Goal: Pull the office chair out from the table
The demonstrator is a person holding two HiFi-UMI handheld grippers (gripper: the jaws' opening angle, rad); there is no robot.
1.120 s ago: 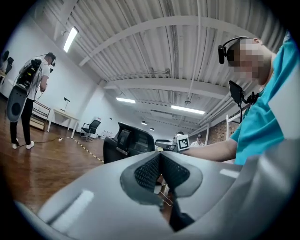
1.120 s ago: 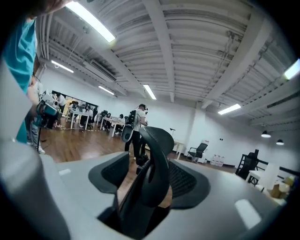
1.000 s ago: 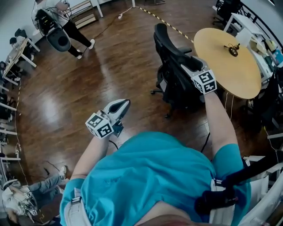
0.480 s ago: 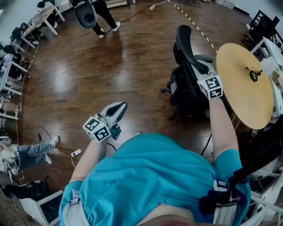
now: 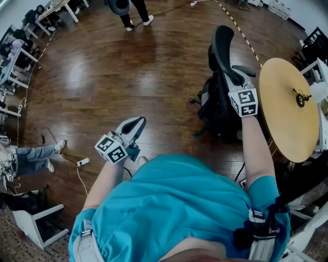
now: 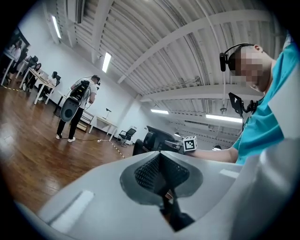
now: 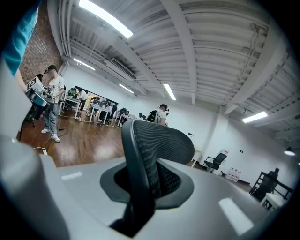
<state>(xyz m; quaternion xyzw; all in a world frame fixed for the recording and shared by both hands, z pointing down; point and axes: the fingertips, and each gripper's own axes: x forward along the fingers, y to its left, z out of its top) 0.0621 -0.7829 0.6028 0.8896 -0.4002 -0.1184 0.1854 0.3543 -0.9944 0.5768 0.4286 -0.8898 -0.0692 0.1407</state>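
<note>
A black mesh office chair [image 5: 218, 97] stands beside the round wooden table [image 5: 287, 117], its backrest toward me. My right gripper [image 5: 234, 78] reaches to the top of the backrest. In the right gripper view the backrest's edge [image 7: 157, 143] runs between the jaws of that gripper [image 7: 140, 187], which are closing and press on it. My left gripper [image 5: 137, 124] hangs over the bare floor at my left, well away from the chair. Its jaws [image 6: 161, 161] are shut with nothing between them. In the left gripper view the chair [image 6: 149, 139] shows far off.
A small dark object [image 5: 301, 97] lies on the table. A person [image 5: 130, 7] stands at the far side of the wooden floor. Desks and seated people [image 5: 28, 158] line the left. A cable with a plug [image 5: 80, 164] and a striped tape [image 5: 241, 28] lie on the floor.
My right gripper has settled on the chair's backrest and the chair stands a little further from the table's edge. The left gripper has sunk slightly. The head view has swung left.
</note>
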